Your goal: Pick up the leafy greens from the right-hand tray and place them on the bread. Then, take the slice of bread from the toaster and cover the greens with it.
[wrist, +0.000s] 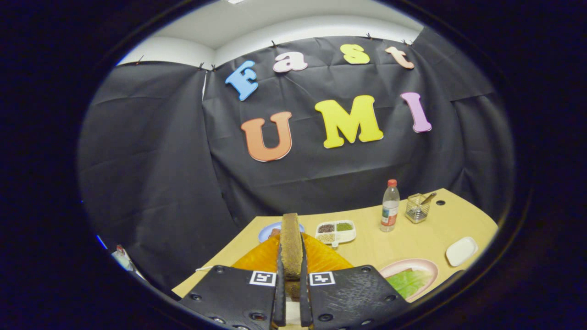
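Between the fingers (290, 293), clamped edge-up for carrying: bread slice (290, 245); greens (409, 280) at two o'clock on pink plate (429, 266)

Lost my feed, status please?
Gripper jaws shut on bread slice, held on edge above orange toaster. Greens on pink plate. Nothing blocking.

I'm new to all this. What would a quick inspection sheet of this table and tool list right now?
Surface: pale wooden table, one small dark hole near its far corner.
Job's things: brown bread slice held upright, edge-on; green leafy greens on pink plate; orange item beneath the bread.
Clutter: red-capped plastic bottle, divided white seed tray, wire basket, small white dish, blue plate.
Grippers: black gripper shut on the bread.
Cables: thin white cable at the table edge.
Surroundings: black cloth wall.
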